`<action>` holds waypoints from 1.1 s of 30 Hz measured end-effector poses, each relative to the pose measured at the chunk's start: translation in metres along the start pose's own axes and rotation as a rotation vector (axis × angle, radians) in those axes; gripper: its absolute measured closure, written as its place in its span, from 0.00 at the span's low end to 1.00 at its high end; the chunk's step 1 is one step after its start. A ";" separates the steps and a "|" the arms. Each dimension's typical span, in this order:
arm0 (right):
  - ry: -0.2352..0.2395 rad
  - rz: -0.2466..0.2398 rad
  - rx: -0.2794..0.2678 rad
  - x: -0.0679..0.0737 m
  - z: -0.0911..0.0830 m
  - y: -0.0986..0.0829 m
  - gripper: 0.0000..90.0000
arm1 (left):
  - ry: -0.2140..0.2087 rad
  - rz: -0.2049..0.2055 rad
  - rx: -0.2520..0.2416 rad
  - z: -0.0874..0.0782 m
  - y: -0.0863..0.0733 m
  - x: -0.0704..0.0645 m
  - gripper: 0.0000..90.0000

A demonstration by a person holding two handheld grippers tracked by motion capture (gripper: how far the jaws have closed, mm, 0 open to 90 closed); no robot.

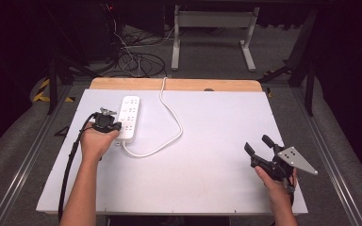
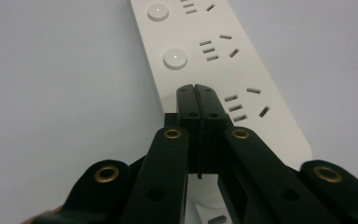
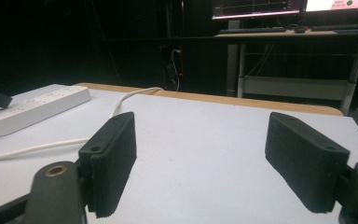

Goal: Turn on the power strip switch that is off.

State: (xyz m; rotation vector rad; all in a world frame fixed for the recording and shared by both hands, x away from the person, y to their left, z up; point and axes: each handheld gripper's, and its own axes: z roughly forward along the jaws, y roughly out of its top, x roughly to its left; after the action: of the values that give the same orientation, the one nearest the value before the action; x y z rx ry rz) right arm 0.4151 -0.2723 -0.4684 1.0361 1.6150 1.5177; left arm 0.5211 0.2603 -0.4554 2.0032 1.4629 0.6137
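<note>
A white power strip [image 1: 131,115] lies at the back left of the white table [image 1: 207,169], its white cable [image 1: 172,125] looping off the far edge. My left gripper [image 1: 115,125] hovers over the strip's near end. In the left gripper view the power strip [image 2: 228,60] runs away from me, and my left gripper [image 2: 196,92] is shut with nothing between its jaws, its tips over the row of round buttons [image 2: 175,58]; contact cannot be told. My right gripper [image 1: 259,145] is open at the front right. In the right gripper view, my right gripper [image 3: 209,158] holds nothing.
A wooden strip [image 1: 179,84] borders the table's far edge. Beyond it are a white desk frame [image 1: 214,28] and tangled floor cables [image 1: 136,59]. From the right gripper view the power strip [image 3: 37,109] and its cable [image 3: 32,148] lie far to the left.
</note>
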 end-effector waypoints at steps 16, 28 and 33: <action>-0.006 0.001 -0.012 0.000 0.000 0.002 0.28 | 0.025 0.002 0.017 0.003 0.003 -0.003 1.00; -0.027 0.012 -0.025 -0.004 -0.005 0.004 0.28 | 0.014 -0.012 0.014 0.003 0.001 -0.003 1.00; -0.028 0.010 -0.020 -0.003 -0.005 0.003 0.28 | 0.009 -0.014 0.015 0.004 0.001 -0.003 1.00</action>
State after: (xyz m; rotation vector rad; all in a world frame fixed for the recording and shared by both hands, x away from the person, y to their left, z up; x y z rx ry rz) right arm 0.4122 -0.2777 -0.4651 1.0515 1.5746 1.5163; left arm 0.5237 0.2568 -0.4570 2.0020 1.4898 0.6086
